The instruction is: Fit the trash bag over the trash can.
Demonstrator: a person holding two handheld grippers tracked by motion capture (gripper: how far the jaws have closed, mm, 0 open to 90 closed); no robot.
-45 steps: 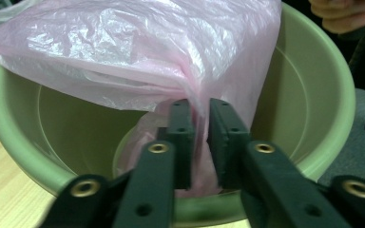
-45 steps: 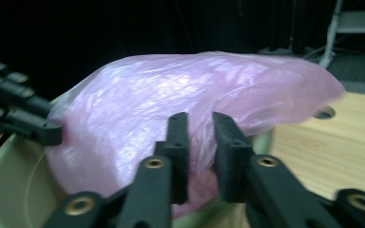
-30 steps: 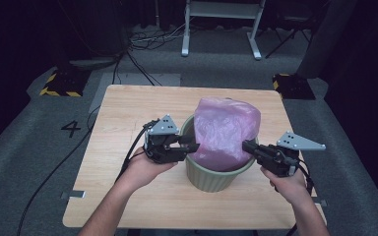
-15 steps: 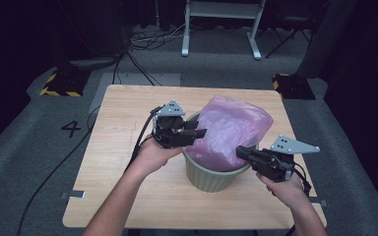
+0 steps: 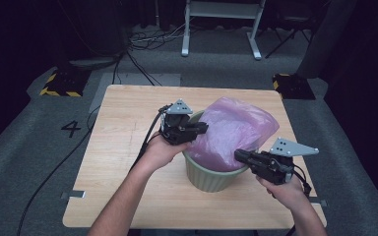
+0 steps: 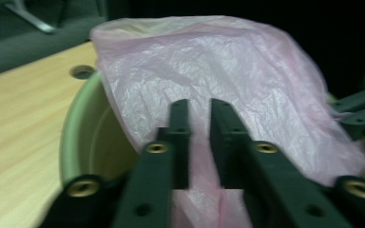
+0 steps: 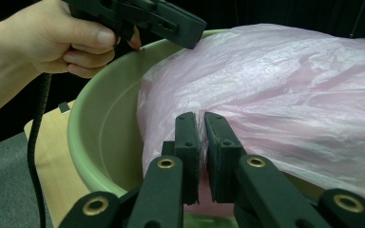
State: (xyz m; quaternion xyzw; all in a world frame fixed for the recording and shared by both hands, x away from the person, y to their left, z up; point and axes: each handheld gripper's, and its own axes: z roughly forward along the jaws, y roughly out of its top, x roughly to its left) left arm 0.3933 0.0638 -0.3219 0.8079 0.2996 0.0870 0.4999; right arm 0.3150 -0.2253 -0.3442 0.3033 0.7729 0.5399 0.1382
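Both grippers pinched the pink plastic bag inside the green bin: left gripper and right gripper clamped film. Next, probably spreading its mouth over the rim.

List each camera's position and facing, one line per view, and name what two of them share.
High view: fixed above the person's side, looking forward and down on the wooden table; both forearms enter from below, holding the left gripper and right gripper at the pink bag in the green bin.
Left gripper view: rides the left gripper, looking along its jaws pinching the bag.
Right gripper view: rides the right gripper, jaws pinching the bag; the left hand shows beyond.
Shared: both gripper views show bag and bin.
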